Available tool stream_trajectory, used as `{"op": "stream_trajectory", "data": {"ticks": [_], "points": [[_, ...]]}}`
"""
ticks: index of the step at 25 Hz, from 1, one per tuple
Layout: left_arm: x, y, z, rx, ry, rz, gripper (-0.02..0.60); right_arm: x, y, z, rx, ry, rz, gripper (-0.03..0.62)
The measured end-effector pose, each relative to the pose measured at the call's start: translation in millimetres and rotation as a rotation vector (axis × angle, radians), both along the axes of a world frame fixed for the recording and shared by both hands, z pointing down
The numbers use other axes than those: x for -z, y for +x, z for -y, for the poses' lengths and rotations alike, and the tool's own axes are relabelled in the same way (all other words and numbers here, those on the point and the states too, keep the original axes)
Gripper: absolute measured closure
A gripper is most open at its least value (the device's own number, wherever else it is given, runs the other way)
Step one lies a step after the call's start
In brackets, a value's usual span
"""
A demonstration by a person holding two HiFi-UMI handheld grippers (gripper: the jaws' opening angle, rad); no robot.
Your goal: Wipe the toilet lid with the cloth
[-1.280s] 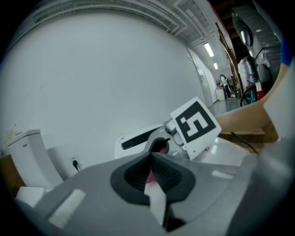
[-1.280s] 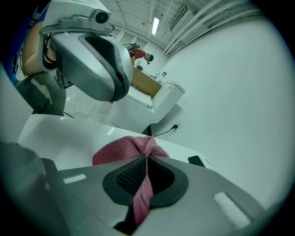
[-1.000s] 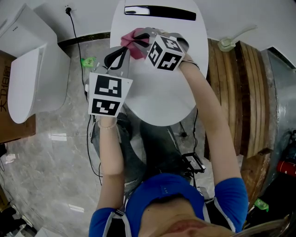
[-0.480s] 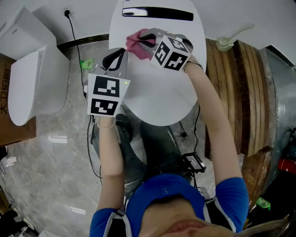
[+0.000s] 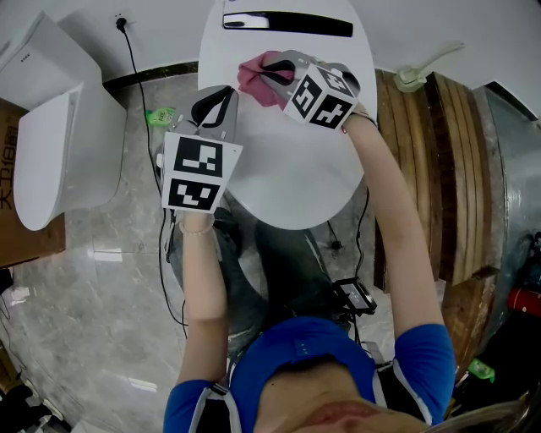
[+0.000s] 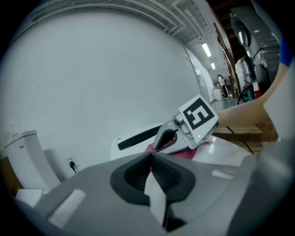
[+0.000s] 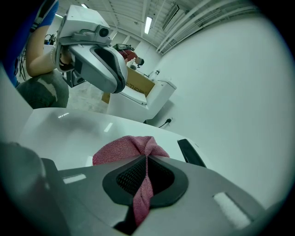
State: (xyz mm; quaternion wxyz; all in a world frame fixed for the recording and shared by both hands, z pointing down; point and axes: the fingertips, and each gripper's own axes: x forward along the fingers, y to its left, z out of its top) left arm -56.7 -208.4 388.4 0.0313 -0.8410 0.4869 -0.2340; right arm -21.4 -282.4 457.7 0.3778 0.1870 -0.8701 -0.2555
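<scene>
The white toilet lid (image 5: 296, 169) fills the upper middle of the head view, with a black strip (image 5: 287, 23) at its far end. A pink cloth (image 5: 256, 80) lies bunched on the lid's far left part. My right gripper (image 5: 272, 72) is shut on the cloth (image 7: 122, 148), a fold of which runs down between its jaws (image 7: 146, 159). My left gripper (image 5: 215, 103) hovers at the lid's left edge, jaws shut, just left of the cloth. A pale strip shows between its pads (image 6: 150, 161). The left gripper view shows the right gripper (image 6: 171, 138) on the cloth (image 6: 159, 150).
A second white toilet (image 5: 51, 127) stands at the left beside a cardboard box (image 5: 17, 211). Wooden boards (image 5: 439, 169) lie at the right. A black cable (image 5: 139, 68) runs down from a wall socket, with a small green object (image 5: 158, 114) on the marble floor.
My right gripper has slid the pink cloth a little to the right across the far part of the lid. The left gripper has barely moved.
</scene>
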Motion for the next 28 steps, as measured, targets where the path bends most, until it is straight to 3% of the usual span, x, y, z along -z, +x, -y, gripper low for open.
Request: {"op": "stream_trajectory", "data": {"ticks": [28], "points": [[-1, 8, -1, -0.019, -0.004, 0.008, 0.578, 0, 50, 5, -0.078, -0.003, 0.031, 0.584]]}}
